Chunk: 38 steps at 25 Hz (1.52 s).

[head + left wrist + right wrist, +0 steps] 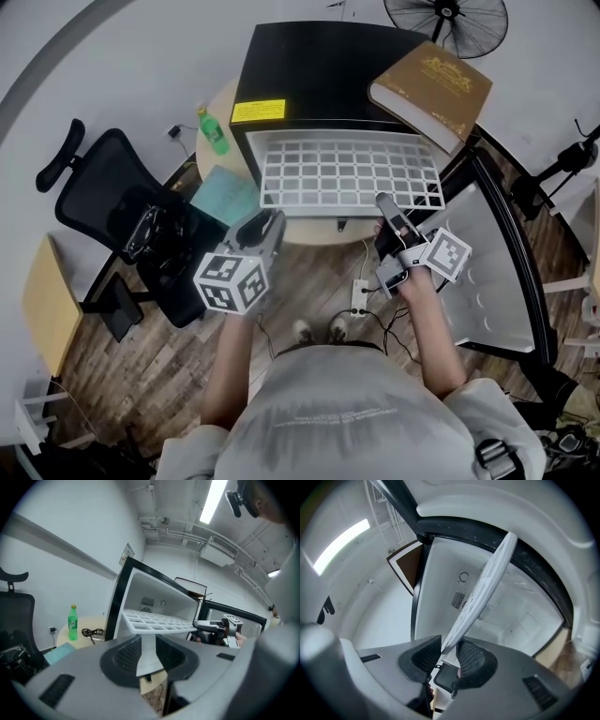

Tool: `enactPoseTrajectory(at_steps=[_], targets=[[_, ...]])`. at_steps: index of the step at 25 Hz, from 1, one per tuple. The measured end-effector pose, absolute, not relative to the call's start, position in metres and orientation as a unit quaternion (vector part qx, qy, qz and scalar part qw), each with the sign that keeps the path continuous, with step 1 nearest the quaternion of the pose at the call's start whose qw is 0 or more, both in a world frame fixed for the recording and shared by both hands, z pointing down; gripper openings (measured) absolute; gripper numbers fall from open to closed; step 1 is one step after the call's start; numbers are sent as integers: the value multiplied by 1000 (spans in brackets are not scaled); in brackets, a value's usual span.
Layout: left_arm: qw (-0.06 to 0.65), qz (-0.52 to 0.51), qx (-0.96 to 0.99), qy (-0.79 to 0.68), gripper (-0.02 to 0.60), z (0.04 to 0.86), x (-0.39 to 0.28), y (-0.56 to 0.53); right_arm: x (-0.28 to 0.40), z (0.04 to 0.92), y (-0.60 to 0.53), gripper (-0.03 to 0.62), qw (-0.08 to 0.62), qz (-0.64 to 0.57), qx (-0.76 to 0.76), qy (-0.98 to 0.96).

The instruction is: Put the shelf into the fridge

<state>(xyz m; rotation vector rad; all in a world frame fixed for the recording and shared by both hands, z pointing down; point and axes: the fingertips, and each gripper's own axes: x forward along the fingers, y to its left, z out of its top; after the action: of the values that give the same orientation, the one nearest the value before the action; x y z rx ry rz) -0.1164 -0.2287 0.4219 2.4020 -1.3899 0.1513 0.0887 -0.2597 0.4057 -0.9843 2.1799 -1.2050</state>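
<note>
Two grippers, the left gripper (266, 223) and the right gripper (386, 204), each clamp the near edge of the white grid shelf (349, 173), which lies flat, long axis running left to right, far edge pointing into the open fridge (309, 66).

We wear a light grey, short-sleeved T-shirt (347, 422) w/ one faint line of small pale print across it. A dark strap (489, 457) w/ a pale buckle sits at our R shoulder, and our shoes (302, 330) are pale. Our left gripper (270, 221) has a rounded grey plastic shell w/ slot-shaped recesses either side, and its jaws are lined w/ blk ribbed pads (123, 654). It carries a white cube (232, 281) w/ b/w square markers. Our right gripper (384, 201) is the same build, w/ dark fingers, a grey-white body, blk ribbed pads (423, 660) and its own marker cube (448, 253).
</note>
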Motion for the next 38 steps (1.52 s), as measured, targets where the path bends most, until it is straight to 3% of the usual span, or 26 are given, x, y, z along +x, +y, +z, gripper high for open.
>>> enactPoseTrajectory(at_steps=[6, 38], targets=[[211, 21, 846, -490, 69, 422, -120, -231, 88, 405, -261, 91, 232, -437, -358, 792], [225, 15, 849, -477, 68, 422, -121, -253, 89, 406, -283, 91, 218, -436, -368, 792]])
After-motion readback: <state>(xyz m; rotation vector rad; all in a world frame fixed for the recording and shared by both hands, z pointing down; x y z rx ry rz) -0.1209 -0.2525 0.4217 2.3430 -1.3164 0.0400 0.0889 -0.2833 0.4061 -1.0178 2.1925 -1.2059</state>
